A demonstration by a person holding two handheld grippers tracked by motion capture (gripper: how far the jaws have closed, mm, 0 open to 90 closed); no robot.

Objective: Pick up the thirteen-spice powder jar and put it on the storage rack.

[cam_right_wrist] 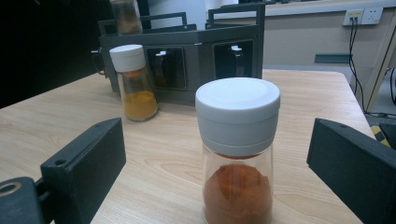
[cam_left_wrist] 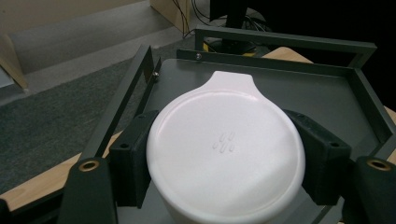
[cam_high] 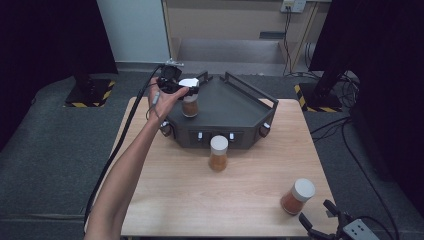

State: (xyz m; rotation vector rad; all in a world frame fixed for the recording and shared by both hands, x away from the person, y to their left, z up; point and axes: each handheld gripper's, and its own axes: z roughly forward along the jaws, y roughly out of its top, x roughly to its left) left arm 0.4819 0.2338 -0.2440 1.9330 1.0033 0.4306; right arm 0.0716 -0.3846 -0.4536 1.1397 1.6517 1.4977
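Your left gripper (cam_high: 186, 89) is clamped on the white lid of a clear glass spice jar with brownish powder (cam_high: 189, 106), and the jar hangs right under the jaws, over the near-left corner of the dark grey metal rack (cam_high: 235, 107). In the left gripper view the pads (cam_left_wrist: 133, 158) squeeze the lid (cam_left_wrist: 226, 149) from both sides, so the hold looks decent. I can't tell if the base is touching the rack deck yet.

Stuff that could bite you: you're only holding the cap, so if it's a loose flip-top it might pop and the glass drops. The rack's rail (cam_left_wrist: 140, 70) sits close beside the jaws too, so a sideways drift could clip it and tip the jar.

Your right gripper (cam_right_wrist: 217, 158) is spread wide, with the red-powder jar with a white cap (cam_right_wrist: 238, 154) between the jaws, untouched. Nudge forward carelessly and you'll knock it over on the wooden surface (cam_right_wrist: 299, 93). A yellow-powder jar (cam_right_wrist: 134, 84) stands farther ahead, in front of the rack.
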